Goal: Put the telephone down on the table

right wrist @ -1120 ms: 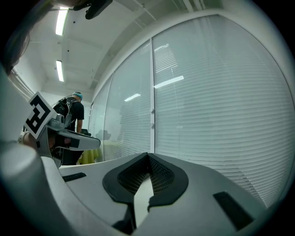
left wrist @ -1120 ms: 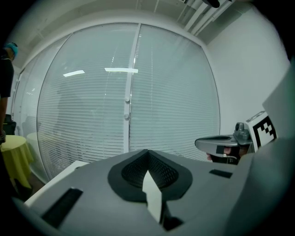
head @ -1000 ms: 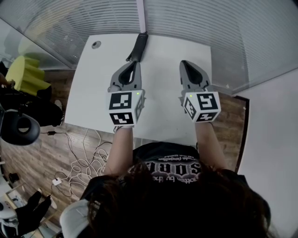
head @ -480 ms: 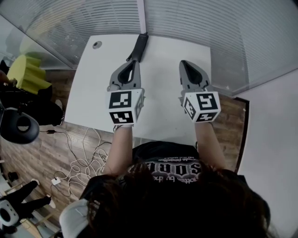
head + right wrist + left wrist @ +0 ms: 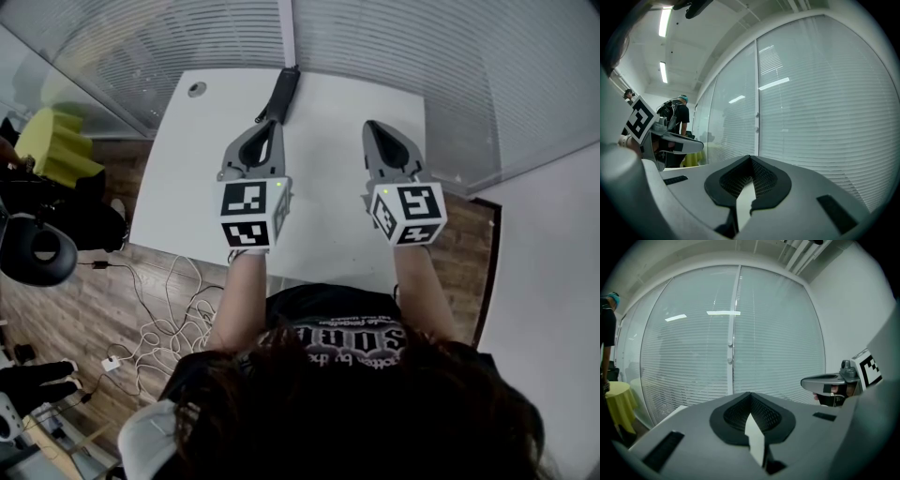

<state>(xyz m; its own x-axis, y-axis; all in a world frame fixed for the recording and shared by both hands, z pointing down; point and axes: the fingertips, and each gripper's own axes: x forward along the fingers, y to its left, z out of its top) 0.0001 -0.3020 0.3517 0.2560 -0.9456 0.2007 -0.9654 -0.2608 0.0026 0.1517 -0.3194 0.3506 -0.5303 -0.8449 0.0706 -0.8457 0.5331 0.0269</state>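
Observation:
The telephone (image 5: 280, 92), a slim black handset, lies on the white table (image 5: 328, 103) at its far edge. In the head view my left gripper (image 5: 270, 127) hovers just short of the handset's near end, shut and empty. My right gripper (image 5: 373, 127) is held beside it, to the right, its jaws also shut on nothing. In the left gripper view the jaws (image 5: 750, 394) meet at the tip in front of the blinds, and the right gripper (image 5: 829, 381) shows at the side. The right gripper view shows closed jaws (image 5: 751, 158) and the left gripper (image 5: 670, 137). Neither gripper view shows the telephone.
A round cable hole (image 5: 196, 90) sits in the table's far left corner. A glass wall with blinds (image 5: 394, 37) stands right behind the table. Left of the table are a yellow seat (image 5: 52, 150), a black chair (image 5: 37, 253) and cables on the wooden floor (image 5: 159, 319). A person (image 5: 679, 122) stands further off.

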